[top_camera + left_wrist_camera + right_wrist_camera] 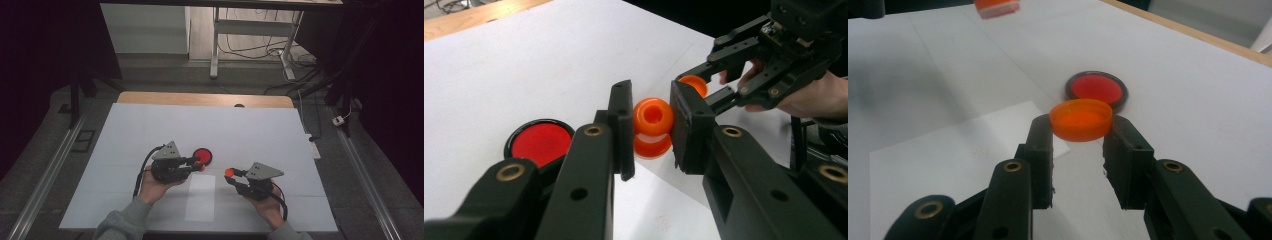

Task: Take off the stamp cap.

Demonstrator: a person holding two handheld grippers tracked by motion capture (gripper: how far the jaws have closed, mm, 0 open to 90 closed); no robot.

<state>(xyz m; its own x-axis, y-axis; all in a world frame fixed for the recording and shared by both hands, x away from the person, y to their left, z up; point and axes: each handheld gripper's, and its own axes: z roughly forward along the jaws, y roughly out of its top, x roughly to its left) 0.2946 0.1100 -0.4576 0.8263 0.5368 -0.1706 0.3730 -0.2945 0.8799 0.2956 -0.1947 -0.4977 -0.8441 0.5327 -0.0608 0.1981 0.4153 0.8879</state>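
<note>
My left gripper [651,127] is clamped on the small orange bottle [653,120], its open mouth turned toward my right gripper [1079,134], which pinches the orange cap [1081,119] by its rim. The two are near but apart above the white sheet [260,135]. I would level the cap, line it up with the mouth, then ease across. The red disc [202,155] lies just beyond my left jaws.

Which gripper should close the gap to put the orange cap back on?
Right, probably. The right gripper holds the shallow orange plastic cap by its rim, free to travel. The left gripper clamps the orange ring-necked piece, opening visible, so it can hold steady.
</note>
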